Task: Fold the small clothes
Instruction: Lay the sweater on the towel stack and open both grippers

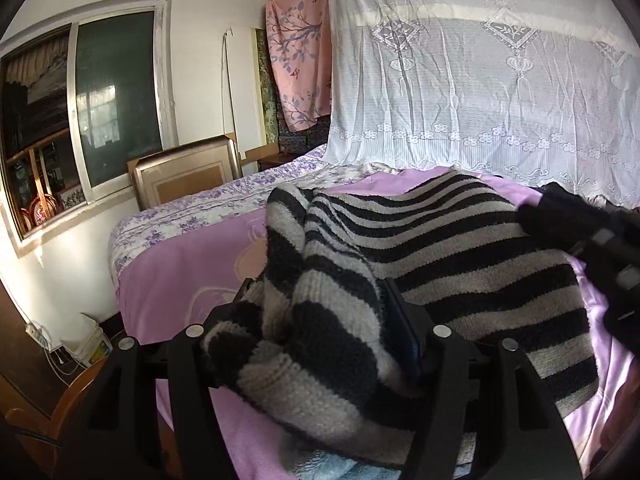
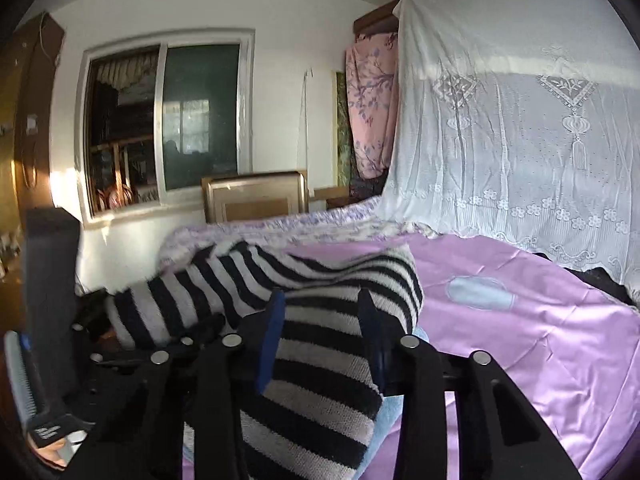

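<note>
Here, striped sweater [image 1: 460, 248] in both tongs.

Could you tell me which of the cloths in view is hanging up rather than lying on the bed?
The white lace curtain hangs behind the bed; the striped sweater and the purple sheet lie flat on it.
</note>
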Motion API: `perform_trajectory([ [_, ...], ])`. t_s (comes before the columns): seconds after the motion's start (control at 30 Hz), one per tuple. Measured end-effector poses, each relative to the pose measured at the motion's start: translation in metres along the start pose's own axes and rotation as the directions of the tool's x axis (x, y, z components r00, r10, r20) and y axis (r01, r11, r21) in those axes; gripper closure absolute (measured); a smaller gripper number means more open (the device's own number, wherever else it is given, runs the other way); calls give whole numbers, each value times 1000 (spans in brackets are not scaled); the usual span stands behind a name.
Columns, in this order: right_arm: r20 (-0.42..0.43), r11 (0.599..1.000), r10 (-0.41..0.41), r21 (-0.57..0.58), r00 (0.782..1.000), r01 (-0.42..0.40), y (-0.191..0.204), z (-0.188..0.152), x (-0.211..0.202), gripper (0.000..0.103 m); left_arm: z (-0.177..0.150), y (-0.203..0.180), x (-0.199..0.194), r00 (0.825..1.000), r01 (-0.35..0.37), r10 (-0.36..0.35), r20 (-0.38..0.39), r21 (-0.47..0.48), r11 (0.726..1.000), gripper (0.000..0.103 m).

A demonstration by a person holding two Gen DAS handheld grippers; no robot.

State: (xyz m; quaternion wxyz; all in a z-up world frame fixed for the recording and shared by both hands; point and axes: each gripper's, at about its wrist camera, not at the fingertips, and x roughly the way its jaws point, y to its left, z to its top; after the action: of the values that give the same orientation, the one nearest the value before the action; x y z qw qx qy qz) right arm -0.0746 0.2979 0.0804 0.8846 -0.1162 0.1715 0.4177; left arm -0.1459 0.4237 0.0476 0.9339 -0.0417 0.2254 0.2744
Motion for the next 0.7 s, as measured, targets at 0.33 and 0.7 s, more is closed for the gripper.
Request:
perform_trajectory([
  [0.33, 41, 989, 67, 131, 997, -72, -28, -19, -35, 71, -4, -4, -24, 998, -44, 43, 46, 17, 999, 17],
  [0.7, -29, 970, 79, 232, 996, -70, -40, -82, -107, 24, -20, -13, -88, 997, -67, 66, 44, 9, 998, 4],
])
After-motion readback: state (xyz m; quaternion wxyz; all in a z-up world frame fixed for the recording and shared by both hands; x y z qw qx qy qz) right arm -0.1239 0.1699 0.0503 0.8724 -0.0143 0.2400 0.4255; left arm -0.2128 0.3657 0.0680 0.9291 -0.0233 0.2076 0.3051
